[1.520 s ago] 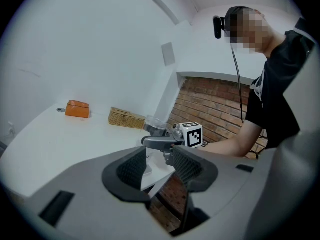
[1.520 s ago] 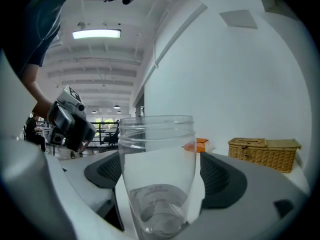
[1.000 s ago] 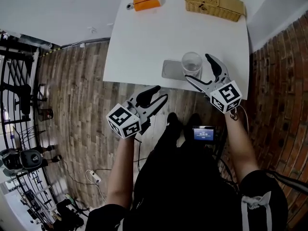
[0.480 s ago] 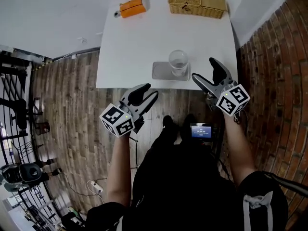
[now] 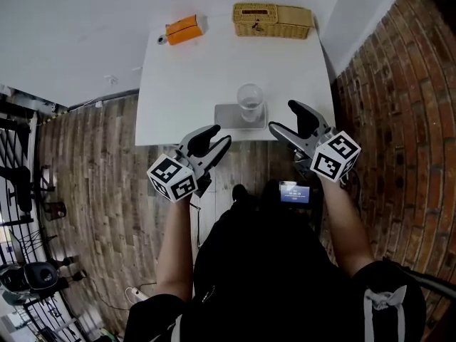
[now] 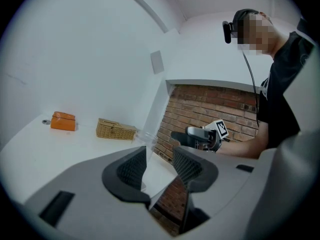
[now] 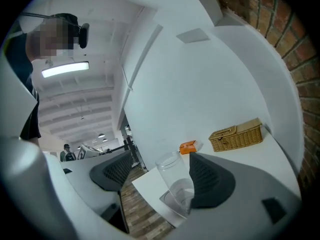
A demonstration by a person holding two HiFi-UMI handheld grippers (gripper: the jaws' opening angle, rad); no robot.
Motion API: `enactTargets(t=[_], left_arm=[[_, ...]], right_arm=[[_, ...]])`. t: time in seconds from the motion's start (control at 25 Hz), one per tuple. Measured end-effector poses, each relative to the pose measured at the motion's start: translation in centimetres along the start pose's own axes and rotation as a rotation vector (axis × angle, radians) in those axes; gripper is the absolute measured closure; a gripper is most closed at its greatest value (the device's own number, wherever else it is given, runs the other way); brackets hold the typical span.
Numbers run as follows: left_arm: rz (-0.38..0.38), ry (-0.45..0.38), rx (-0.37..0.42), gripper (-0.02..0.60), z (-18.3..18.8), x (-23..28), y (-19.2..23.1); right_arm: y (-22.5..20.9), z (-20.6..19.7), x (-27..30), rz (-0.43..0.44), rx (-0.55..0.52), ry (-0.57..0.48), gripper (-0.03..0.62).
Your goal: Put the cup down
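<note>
Clear cup, upright, on grey tray

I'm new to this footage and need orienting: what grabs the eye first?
A clear cup stands upright on a grey mat near the front edge of the white table, touched by neither tool. The right tool hangs just right of it, jaws closing with nothing between them, and the left tool is open over the wood floor. At the table's far edge sit a wicker basket and an orange object.
</note>
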State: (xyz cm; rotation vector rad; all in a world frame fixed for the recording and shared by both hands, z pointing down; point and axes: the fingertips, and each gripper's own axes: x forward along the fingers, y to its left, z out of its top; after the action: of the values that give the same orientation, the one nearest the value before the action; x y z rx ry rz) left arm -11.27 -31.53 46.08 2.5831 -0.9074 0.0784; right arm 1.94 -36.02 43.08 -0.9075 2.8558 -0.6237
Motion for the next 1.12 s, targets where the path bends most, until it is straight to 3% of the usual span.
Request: enactTargets(t=[0.44, 0.8, 1.12], left_arm=[[-0.030, -0.013, 0.033, 0.410, 0.4, 1.1, -0.5], [-0.057, -0.001, 0.042, 0.416, 0.4, 1.8, -1.2], [-0.065, -0.007, 0.050, 0.465, 1.0, 2.0, -1.6]], right_arm=[[1.5, -0.8, 0.6, -0.012, -0.091, 0.109, 0.324], [0.9, -1.4, 1.3, -0.056, -0.130, 0.161, 0.362], [0.9, -1.7, 1.2, -0.069, -0.152, 0.174, 0.391]])
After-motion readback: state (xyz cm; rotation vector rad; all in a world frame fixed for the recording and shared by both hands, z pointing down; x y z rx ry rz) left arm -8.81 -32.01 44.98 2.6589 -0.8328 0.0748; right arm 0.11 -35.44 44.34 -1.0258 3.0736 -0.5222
